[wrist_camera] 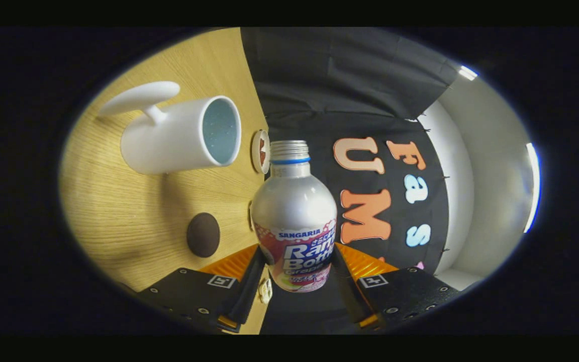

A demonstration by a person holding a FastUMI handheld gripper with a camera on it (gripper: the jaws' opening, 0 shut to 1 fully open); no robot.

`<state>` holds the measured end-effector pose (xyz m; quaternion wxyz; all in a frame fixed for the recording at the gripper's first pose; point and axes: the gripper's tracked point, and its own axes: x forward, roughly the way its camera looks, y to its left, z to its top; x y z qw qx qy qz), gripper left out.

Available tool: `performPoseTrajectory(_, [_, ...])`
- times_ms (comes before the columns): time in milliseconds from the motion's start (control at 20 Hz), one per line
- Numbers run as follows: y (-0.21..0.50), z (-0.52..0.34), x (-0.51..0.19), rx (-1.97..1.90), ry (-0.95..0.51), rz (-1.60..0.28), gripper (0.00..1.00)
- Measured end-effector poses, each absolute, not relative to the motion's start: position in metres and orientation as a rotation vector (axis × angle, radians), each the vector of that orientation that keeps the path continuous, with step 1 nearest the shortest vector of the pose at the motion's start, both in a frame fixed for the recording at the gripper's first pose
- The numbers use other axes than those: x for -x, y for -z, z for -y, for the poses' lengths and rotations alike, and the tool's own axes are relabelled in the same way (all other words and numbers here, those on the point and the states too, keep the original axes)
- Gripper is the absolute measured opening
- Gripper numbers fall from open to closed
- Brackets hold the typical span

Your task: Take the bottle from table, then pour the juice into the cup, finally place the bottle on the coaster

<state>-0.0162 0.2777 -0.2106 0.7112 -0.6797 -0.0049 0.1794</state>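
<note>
The silver juice bottle [293, 216], uncapped with a blue neck ring and a colourful label, sits clamped between both fingers of the gripper [297, 274]. The gripper is rolled sideways, so the wooden table [118, 211] stands beside the bottle. The bottle's long axis runs parallel to the tabletop, mouth beside the white cup [181, 136]; the dark coaster [203, 234] lies nearer the fingers

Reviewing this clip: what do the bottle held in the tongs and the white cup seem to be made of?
The silver bottle with a threaded neck, gripped between the tongs, looks like metal, probably aluminium: satin sheen with soft highlights, and a printed label band. The white handled cup looks like glazed ceramic, possibly plastic: smooth, opaque and thick-rimmed, with a speckled pale blue inside.
</note>
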Motion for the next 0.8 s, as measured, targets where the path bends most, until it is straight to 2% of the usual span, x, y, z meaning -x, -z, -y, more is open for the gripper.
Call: performPoseTrajectory(800, [0.2112, -0.2822, 0.0141, 1.657, -0.403, 0.071, 0.73])
